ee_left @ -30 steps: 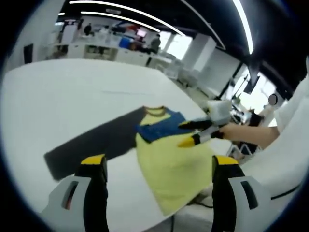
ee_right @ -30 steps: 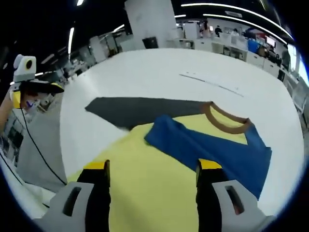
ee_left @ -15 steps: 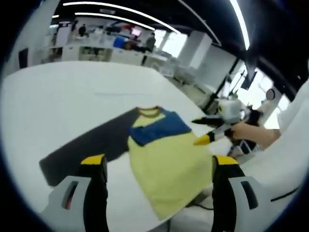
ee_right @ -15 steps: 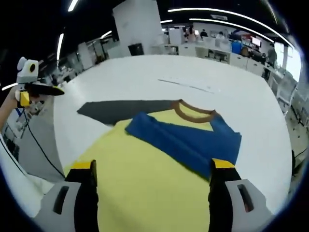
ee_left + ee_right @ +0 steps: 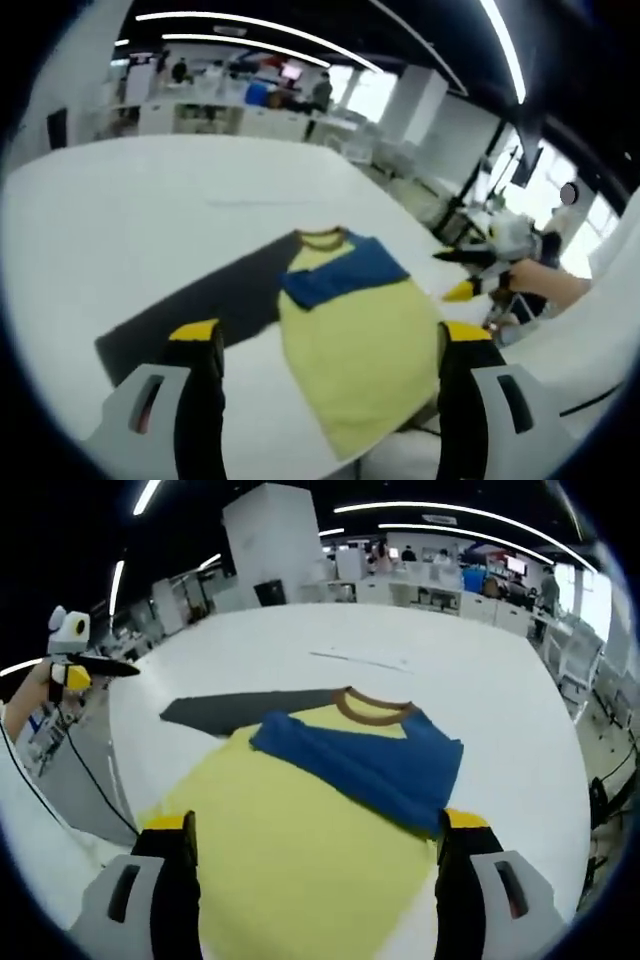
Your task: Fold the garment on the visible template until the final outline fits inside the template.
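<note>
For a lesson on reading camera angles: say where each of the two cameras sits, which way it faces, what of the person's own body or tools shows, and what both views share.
Left gripper view: rides the left gripper, facing the yellow shirt, dark template; right gripper and hand alongside.
Right gripper view: rides the right gripper, above the shirt's yellow body; left gripper at its left edge.
Shared: shirt, template, white table.

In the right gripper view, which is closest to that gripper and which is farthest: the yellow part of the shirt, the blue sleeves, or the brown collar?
1. yellow body: nearest, right between the right gripper jaws.
2. blue sleeves: folded across the chest, farther up.
3. brown collar: farthest, at the shirt's top edge, beside the dark template.
</note>
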